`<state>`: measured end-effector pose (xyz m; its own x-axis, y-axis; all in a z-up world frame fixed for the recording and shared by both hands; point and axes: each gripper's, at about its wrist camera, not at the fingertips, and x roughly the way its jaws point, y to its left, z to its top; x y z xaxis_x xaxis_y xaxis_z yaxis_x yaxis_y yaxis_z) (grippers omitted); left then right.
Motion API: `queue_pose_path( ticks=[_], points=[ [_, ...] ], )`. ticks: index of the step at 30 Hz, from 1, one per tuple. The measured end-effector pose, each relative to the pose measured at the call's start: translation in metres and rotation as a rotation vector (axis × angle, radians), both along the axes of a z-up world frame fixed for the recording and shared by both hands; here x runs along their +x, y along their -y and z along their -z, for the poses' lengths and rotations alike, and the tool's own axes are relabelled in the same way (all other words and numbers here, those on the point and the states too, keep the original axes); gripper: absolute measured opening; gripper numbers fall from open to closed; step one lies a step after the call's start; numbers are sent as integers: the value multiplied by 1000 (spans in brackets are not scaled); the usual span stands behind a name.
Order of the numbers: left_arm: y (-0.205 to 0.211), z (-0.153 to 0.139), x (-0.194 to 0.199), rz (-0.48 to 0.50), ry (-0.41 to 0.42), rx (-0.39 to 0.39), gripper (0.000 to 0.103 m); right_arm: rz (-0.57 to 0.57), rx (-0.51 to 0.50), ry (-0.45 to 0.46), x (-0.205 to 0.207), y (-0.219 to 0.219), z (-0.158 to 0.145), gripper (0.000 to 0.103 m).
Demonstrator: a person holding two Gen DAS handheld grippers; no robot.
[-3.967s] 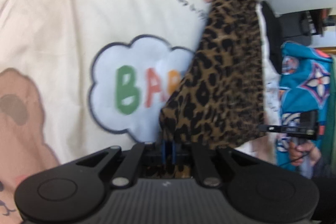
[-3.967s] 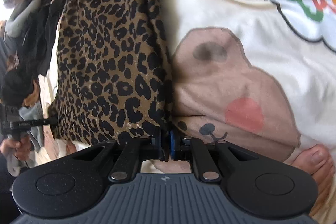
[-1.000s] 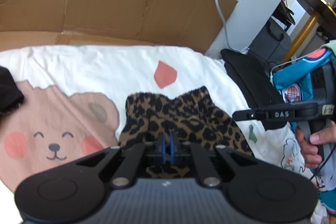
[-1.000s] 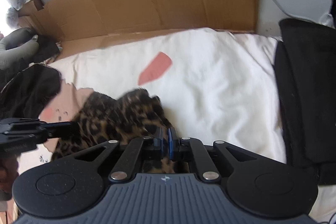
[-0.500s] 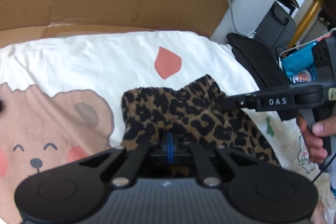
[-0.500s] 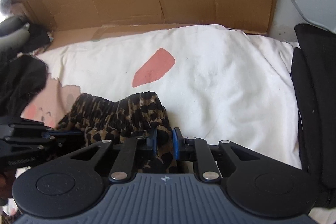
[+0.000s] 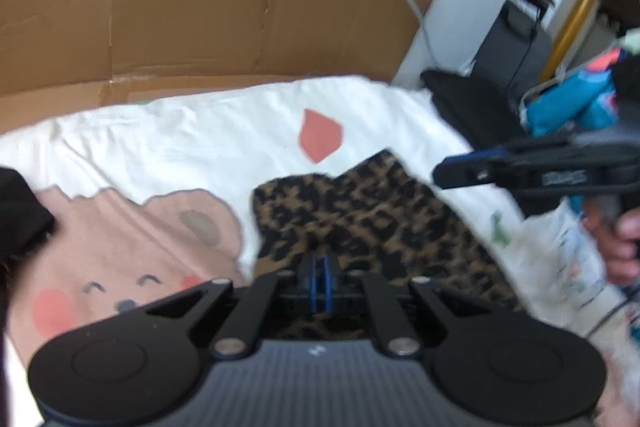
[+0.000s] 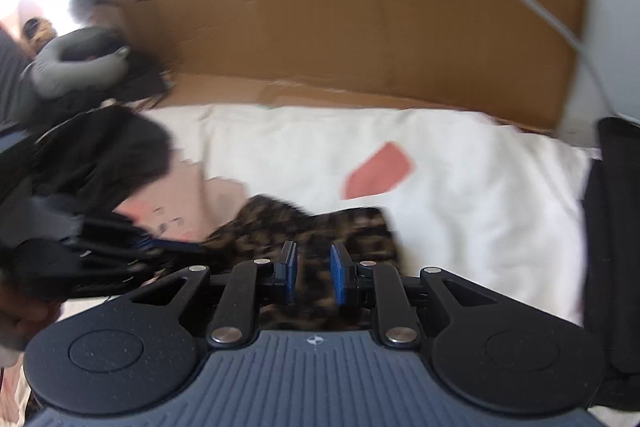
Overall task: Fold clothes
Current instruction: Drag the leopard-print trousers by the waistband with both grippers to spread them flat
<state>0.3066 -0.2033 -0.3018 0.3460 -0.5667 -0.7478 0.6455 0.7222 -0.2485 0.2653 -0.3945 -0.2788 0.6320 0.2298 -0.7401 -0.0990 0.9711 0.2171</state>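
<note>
Left hand-held gripper (image 7: 319,277) (jaws together) pinches leopard-print garment's (image 7: 372,211) near edge.

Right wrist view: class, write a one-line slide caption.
Right gripper opening above leopard-print garment on a bear-print sheet.

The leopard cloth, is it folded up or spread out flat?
Folded, roughly. The leopard cloth lies bunched in a small heap on the bear blanket, its near edge pinched in the shut left gripper. How neatly, the blur hides.
</note>
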Motion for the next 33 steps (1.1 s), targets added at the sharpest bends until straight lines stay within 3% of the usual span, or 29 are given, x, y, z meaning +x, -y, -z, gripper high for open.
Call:
queue_pose_path(
  ticks=[3,12,16,23,25,27,29,32,33],
  points=[
    [-3,10,12,-36,-31,-11,4,-34,-5,-34,5,-15,17,18],
    [8,28,17,-41,3,49,7,-62,-50,-111,14,-12,50,22],
    [5,25,19,-52,-15,38,7,-51,-49,-115,12,-7,41,22],
    [-11,-3,-10,-27,-44,-43,7,-74,68,-103,-15,8,16,25],
    [-15,-7,-22,-11,-61,-53,7,-102,56,-111,-25,1,18,31],
    [-18,-8,-35,7,-79,-47,10,-127,46,-121,-34,-5,22,41],
    [-18,-5,-48,22,-78,-16,12,-150,36,-143,-42,-11,29,41],
    [-20,9,-57,36,-112,23,29,-167,-3,-174,-52,-14,41,44],
    [-20,15,-58,36,-121,41,30,-171,-22,-179,-54,-14,45,45]
  ],
)
